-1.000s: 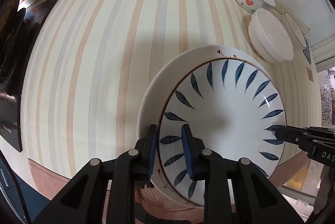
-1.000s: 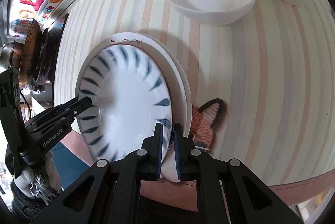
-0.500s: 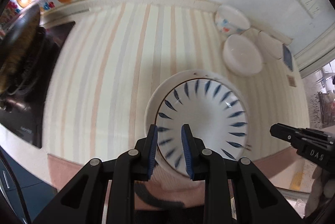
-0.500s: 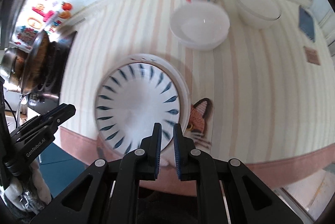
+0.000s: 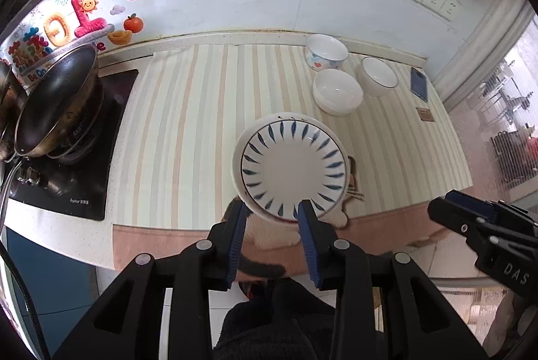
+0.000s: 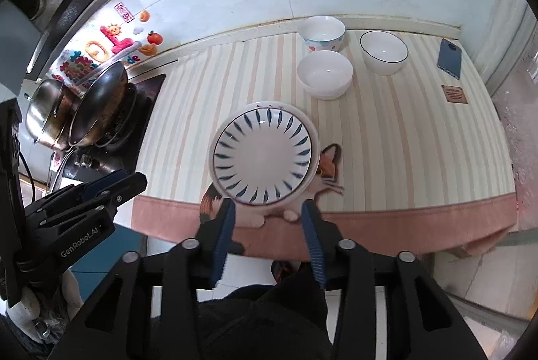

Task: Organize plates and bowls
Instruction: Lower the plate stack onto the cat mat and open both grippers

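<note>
Both your tools are open and empty: left tool (image 5: 272, 218), right tool (image 6: 267, 220). Leaf-pattern plate (image 5: 293, 166) sits stacked on a white plate (image 5: 237, 154) near the counter's (image 5: 175, 138) front edge; three bowls (image 5: 337, 89) at the back-right.

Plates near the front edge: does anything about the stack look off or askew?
Slightly. The blue-leaf plate sits off-centre on the white plate beneath, shifted toward the counter's front edge, so the white rim shows mostly at the back. The stack also covers much of a cat-shaped mat. Nothing looks spilled or broken.
</note>
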{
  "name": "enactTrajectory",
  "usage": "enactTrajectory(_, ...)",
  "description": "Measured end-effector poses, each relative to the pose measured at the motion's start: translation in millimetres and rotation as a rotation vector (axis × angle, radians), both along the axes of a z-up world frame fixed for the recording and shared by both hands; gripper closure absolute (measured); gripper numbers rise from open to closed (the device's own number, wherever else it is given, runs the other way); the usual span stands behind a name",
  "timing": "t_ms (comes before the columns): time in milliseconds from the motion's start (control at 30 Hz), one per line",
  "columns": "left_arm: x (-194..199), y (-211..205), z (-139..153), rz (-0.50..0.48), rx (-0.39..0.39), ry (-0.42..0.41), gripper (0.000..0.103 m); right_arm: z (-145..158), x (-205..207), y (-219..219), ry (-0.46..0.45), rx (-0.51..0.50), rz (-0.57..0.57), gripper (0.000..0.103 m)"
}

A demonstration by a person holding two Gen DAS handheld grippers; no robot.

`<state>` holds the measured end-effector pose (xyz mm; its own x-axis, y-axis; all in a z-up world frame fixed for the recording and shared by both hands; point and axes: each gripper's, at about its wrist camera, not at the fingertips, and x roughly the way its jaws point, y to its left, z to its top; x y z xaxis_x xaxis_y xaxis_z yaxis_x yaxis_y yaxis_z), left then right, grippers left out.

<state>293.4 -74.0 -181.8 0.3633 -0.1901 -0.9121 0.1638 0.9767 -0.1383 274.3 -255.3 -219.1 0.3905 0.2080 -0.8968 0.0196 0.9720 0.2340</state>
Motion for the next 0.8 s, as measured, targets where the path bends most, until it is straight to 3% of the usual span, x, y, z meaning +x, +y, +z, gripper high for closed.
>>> enactTrajectory(133,-18.3,1.2,13.4,-0.019,-0.007,-0.027,0.073,16.7,-28.6,10.7,-0.024,-0.022,-0.005,0.048)
enactTrajectory(400,-30.3,3.2,17.6,-0.037,-0.015,-0.03,0.072,30.0,-45.5,16.3,-0.051,-0.002,-0.024,0.047)
enactTrajectory(633,-12.3,-0.1,6.5,-0.011,-0.025,-0.032,0.072,15.7,-17.4,-10.7,-0.025,0.038,-0.079,0.047)
enactTrajectory(800,32.1,-12.0,-8.2,0.028,-0.037,-0.033,0.072,-8.6,27.5,-56.5,-0.009,0.047,-0.139,0.047)
